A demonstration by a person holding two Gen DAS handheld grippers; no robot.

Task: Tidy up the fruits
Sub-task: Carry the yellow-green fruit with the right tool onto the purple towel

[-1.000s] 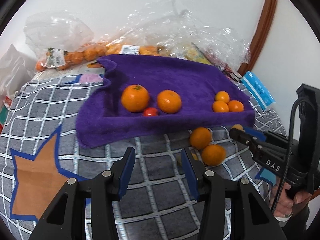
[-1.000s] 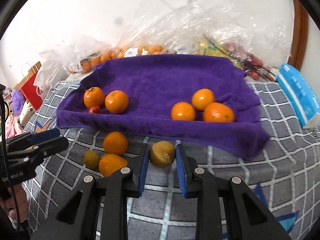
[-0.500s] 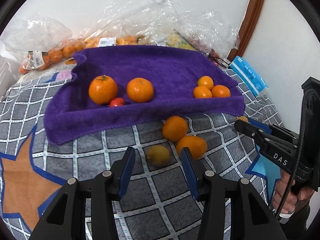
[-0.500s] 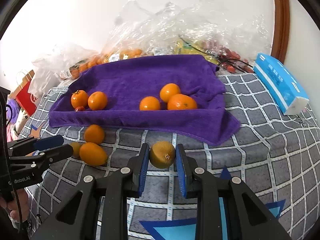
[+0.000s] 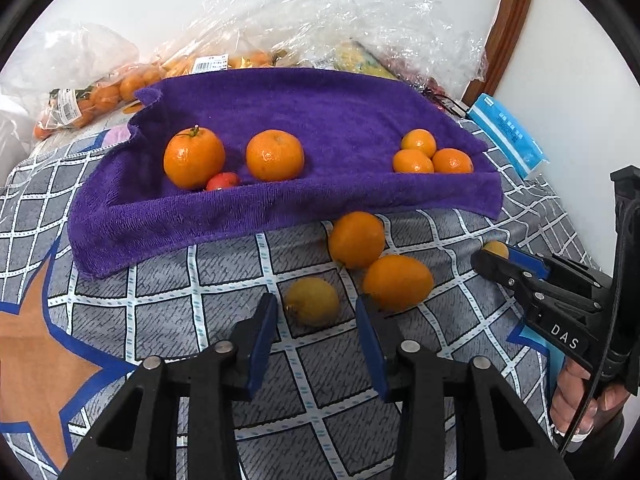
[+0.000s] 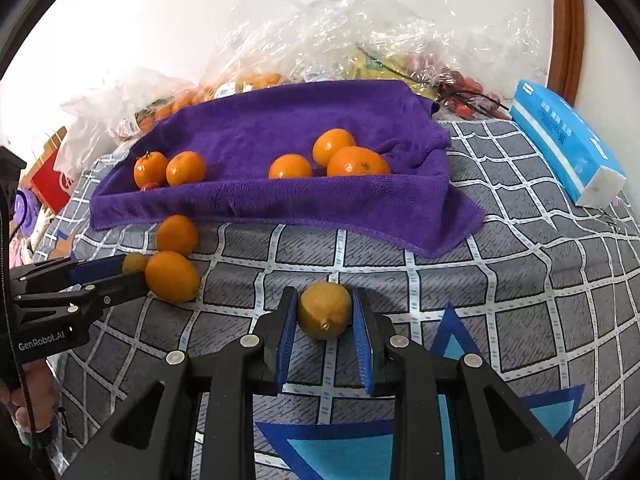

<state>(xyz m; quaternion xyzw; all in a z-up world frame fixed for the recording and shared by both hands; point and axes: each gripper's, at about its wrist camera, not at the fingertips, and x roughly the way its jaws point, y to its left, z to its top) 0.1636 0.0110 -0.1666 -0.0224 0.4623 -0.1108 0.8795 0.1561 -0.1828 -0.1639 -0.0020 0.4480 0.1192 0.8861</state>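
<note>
Right gripper [image 5: 494,258] reads "DAS"; left gripper [image 6: 128,270] reads "GenRobot.AI".

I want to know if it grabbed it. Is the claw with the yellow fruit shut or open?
Shut. The right gripper has both blue pads pressed against the yellow fruit, holding it.

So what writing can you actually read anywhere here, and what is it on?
"DAS" on the right gripper.
"GenRobot.AI" on the left gripper.
Blue pack: white print, too blurred to read.
Bag stickers: barcodes and print too small to read.
</note>
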